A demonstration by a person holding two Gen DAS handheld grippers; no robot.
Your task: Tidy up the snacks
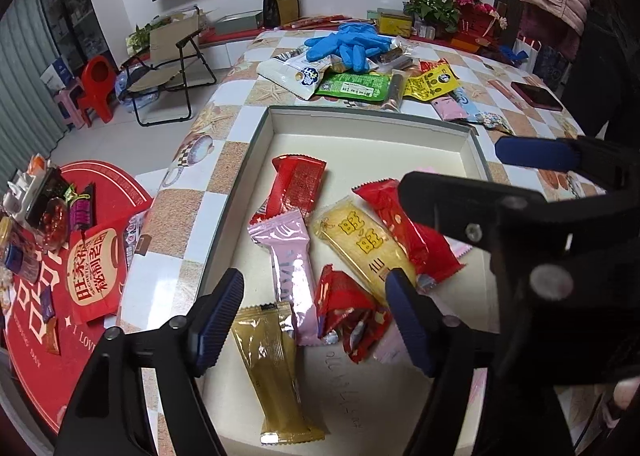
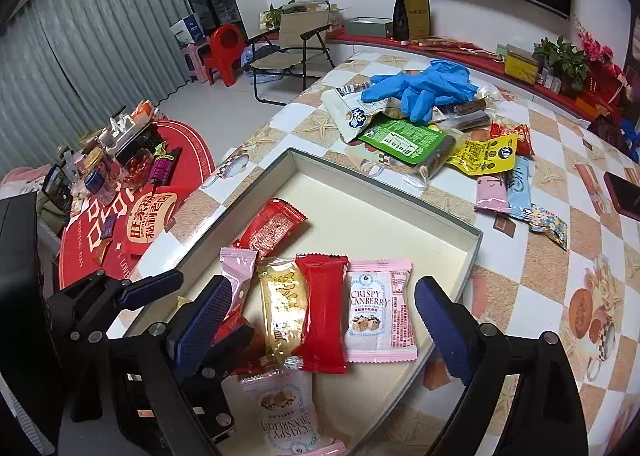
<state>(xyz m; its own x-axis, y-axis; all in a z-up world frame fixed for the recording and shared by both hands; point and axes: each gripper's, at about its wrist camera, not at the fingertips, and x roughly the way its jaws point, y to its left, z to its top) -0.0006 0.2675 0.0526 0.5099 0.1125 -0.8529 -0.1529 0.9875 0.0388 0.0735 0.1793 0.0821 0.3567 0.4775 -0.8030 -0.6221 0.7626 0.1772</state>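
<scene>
— So, where do the snacks sit, and what can't you make out?

— Most lie in the shallow white box (image 2: 476, 244) on the checkered surface (image 2: 560, 296). A pink packet (image 2: 380, 316) reads "CRISPY CRANBERRY"; a second cranberry packet (image 2: 284, 416) lies upside down at the near edge, its lower end cut off by the frame. Between them, a plain red wrapper (image 2: 322, 316) overlaps a yellow rice-cracker packet (image 1: 364, 244) printed with Chinese characters. A gold wrapper (image 1: 276, 368) shows no readable print. A crumpled red wrapper (image 1: 348, 312) is partly hidden behind a pad.

— And the tools?

— The left tool (image 1: 316, 320) hangs over the box with its pads spread and nothing between them. The right tool (image 2: 324, 328) likewise stands wide apart above the packets, gripping nothing; its left finger (image 2: 200, 324) hides part of a pink bar wrapper (image 2: 238, 276).

— Further out?

— A loose pile (image 2: 440, 144) beyond the box: green, yellow and white packets, their print too small to read, with blue gloves (image 2: 424, 88) on top. On the low red table (image 1: 40, 336) lies a red bag with big Chinese lettering, and its rim reads "I LOVE", then is cut off.
</scene>
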